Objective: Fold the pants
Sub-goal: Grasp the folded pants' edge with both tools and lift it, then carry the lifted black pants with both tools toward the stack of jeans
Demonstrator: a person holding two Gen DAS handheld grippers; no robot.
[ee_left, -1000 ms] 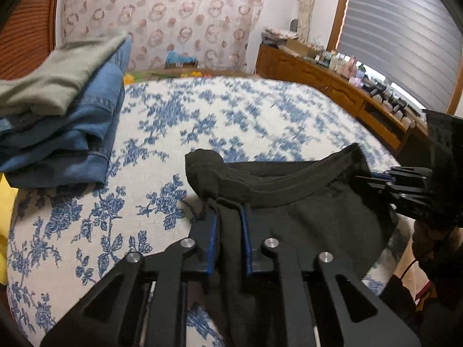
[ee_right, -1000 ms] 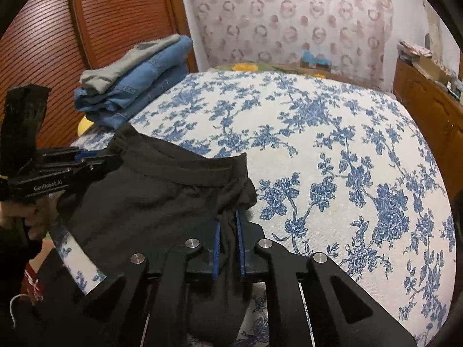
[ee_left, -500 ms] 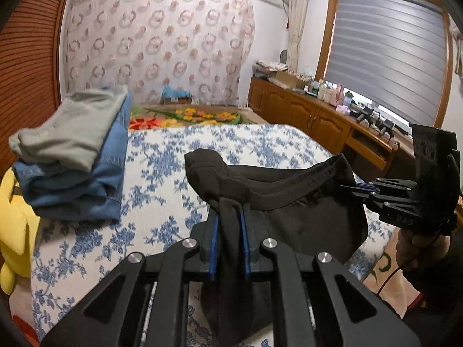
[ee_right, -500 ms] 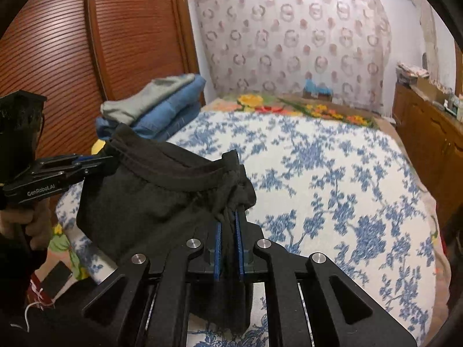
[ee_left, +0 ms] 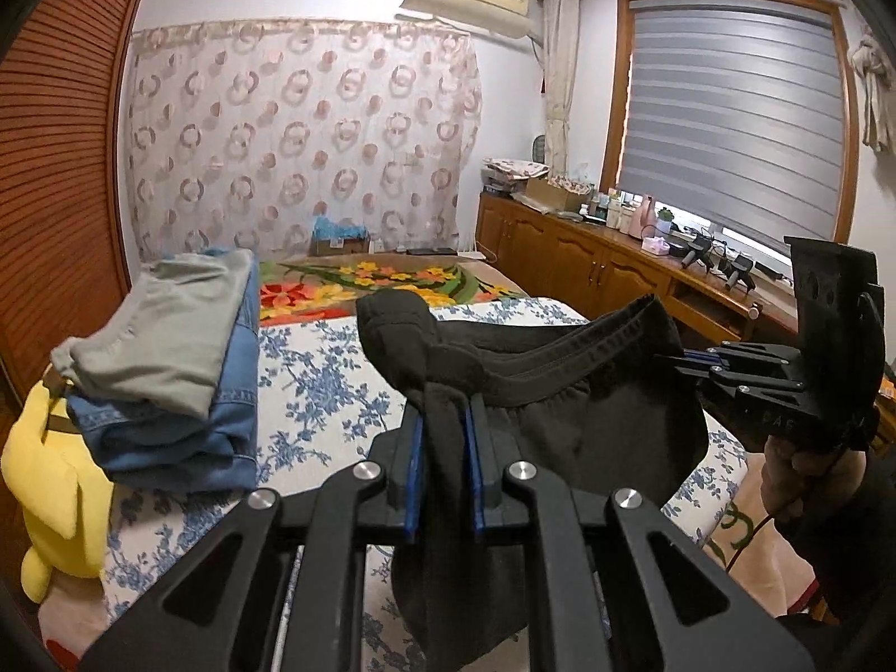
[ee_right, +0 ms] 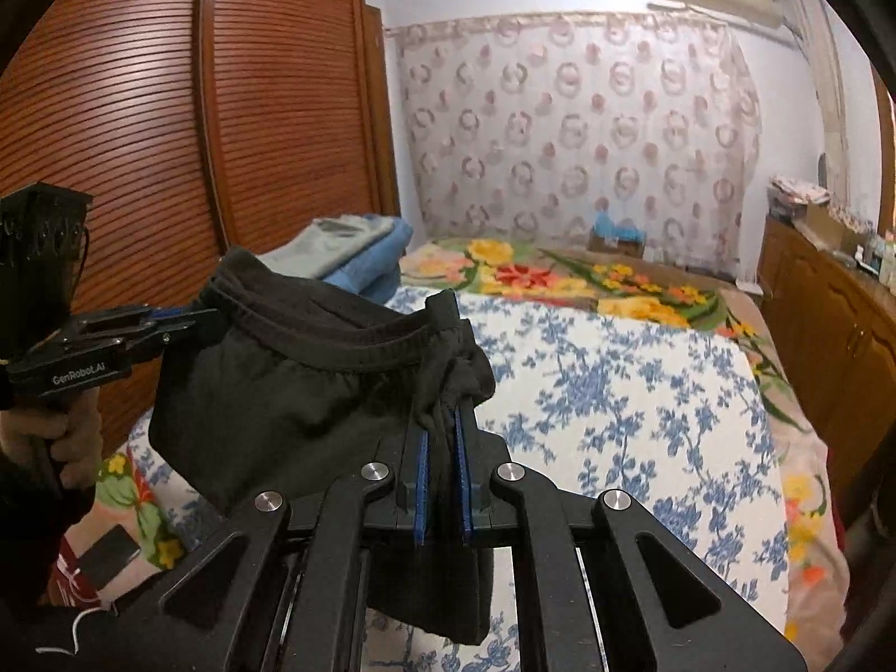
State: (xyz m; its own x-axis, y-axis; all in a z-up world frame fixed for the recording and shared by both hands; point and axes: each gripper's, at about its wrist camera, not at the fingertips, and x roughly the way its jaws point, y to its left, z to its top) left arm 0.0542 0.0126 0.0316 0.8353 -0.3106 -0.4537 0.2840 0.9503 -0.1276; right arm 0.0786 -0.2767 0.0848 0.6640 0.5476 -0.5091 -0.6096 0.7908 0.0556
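Black pants (ee_left: 588, 409) hang in the air above the bed, stretched by their waistband between my two grippers. My left gripper (ee_left: 445, 420) is shut on one end of the waistband, with cloth bunched between its blue pads. My right gripper (ee_right: 441, 420) is shut on the other end. In the right wrist view the pants (ee_right: 291, 386) sag down toward the bed's near edge. Each gripper shows in the other's view: the right one (ee_left: 672, 359) and the left one (ee_right: 196, 313).
The bed (ee_right: 616, 392) has a blue-flowered white cover. A stack of folded jeans and grey pants (ee_left: 168, 353) lies at its left side, above a yellow plush toy (ee_left: 56, 481). A wooden wardrobe (ee_right: 168, 140) stands left, a low cabinet (ee_left: 588, 263) right.
Both grippers have risen with the pants, lifting the waistband off the bed. The views have tilted up from the bed surface to the room.
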